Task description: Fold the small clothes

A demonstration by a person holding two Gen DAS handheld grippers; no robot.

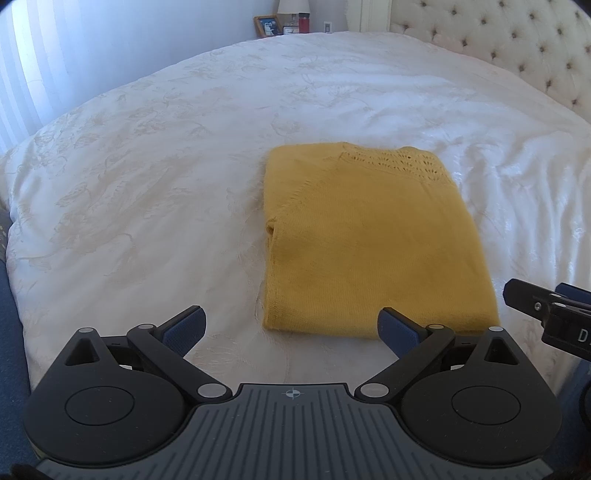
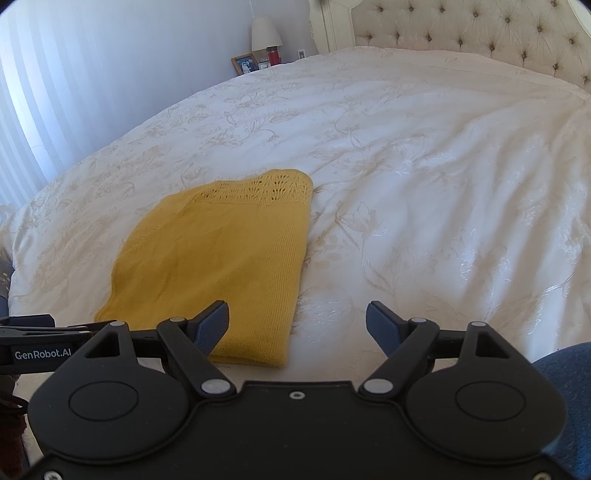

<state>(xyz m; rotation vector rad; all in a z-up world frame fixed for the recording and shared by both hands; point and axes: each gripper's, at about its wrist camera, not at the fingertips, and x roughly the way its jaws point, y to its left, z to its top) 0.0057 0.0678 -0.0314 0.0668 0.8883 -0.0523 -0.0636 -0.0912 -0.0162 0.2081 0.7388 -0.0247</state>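
A mustard-yellow knitted garment, folded into a flat, roughly rectangular packet, lies on a white bedspread with a pale floral pattern, toward the near side of the bed. Its far edge carries a band of openwork lace knitting, its left edge shows a small tuck where layers meet, and its near edge is a thick, straight fold lying close to the bed's near side. The left gripper hovers just in front of that near edge with its blue-padded fingers spread wide and nothing between them; its right pad sits over the garment's near hem, though contact cannot be judged. The right gripper hangs beside it at the garment's near right corner, jaws likewise wide apart and empty, its left pad over the fabric and its right pad over bare bedspread. Broad open bedspread surrounds the garment to the left, right and far side. Beyond stand a cream button-tufted headboard, and a bedside corner with a white-shaded lamp, a wooden picture frame and a red container.
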